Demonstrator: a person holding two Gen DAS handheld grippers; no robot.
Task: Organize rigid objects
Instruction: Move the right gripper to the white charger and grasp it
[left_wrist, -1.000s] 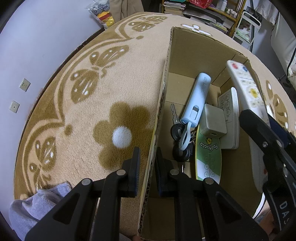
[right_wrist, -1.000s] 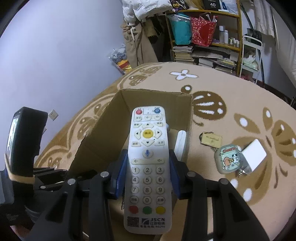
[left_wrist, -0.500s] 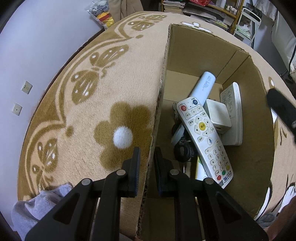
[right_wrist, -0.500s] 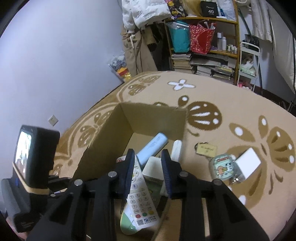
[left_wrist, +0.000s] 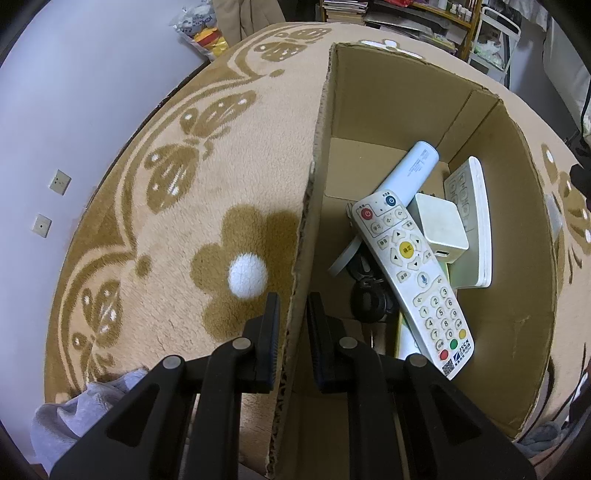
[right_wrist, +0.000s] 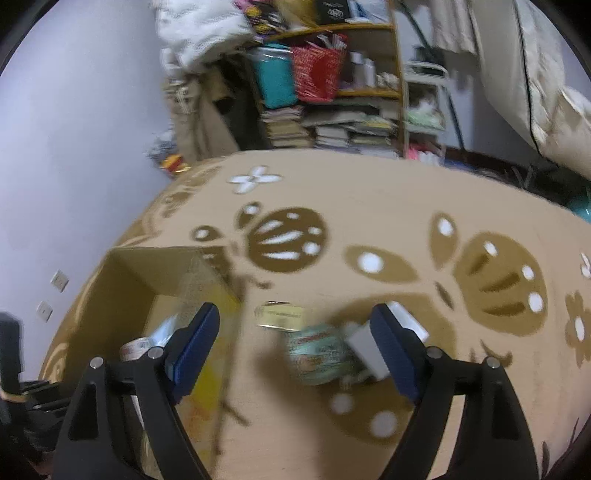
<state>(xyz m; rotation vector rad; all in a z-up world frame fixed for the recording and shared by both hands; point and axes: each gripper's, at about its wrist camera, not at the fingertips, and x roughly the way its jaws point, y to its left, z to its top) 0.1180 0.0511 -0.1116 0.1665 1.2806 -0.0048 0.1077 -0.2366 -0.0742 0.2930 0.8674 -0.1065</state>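
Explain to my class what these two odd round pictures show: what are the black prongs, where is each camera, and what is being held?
No robot here: a person carries a hand-held gripper in each hand, each with a wide-angle camera looking along its two black fingers. That is why the pictures bulge.

The left camera shows the left hand-held gripper with its fingers on either side of a wall of the cardboard box, holding it. The box stands on a tan flowered carpet. Inside lie a white remote control, a pale blue tube-shaped device, a white cube charger, another white remote and dark keys.

The right camera, blurred, shows the right hand-held gripper open and empty, above a key tag, a round green keychain and a white block on the carpet.
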